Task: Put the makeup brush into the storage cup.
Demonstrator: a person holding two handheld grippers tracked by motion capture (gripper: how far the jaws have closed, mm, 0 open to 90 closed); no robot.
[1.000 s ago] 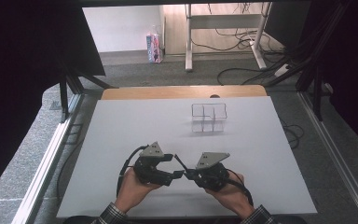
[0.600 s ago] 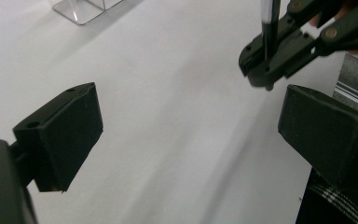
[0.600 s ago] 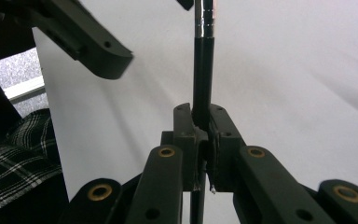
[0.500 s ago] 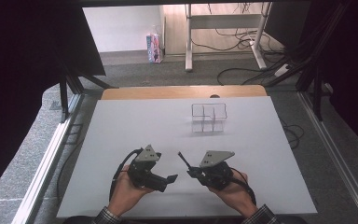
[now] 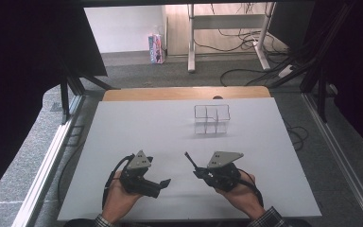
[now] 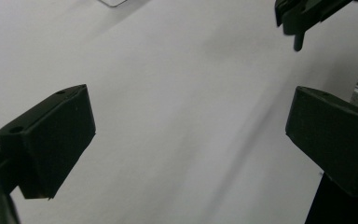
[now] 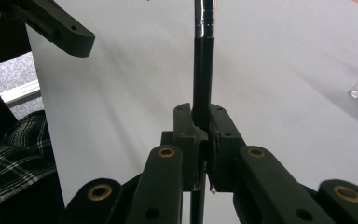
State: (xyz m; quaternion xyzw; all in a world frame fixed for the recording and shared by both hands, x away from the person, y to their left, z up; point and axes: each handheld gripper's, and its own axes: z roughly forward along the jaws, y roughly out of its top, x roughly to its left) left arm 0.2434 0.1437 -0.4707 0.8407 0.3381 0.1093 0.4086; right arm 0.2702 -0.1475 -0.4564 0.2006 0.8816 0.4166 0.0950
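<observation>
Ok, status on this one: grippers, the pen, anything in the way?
Left gripper jaws just opened, nothing between them. Right gripper shut on the black pen, tip pointing up the table. Clear divided box farther back, white table between bare.

Your white tabletop [image 5: 137,127] ends at a pale wooden strip [image 5: 184,93] along the far edge. Beyond it you have grey carpeted floor [image 5: 170,71], then a white wall [image 5: 118,28]. A small pink-and-blue carton [image 5: 156,48] stands at the wall's foot. To its right, a grey metal desk frame [image 5: 227,28] with black cables [image 5: 246,71] looping beneath. Black curtains [image 5: 23,71] close both sides.
</observation>
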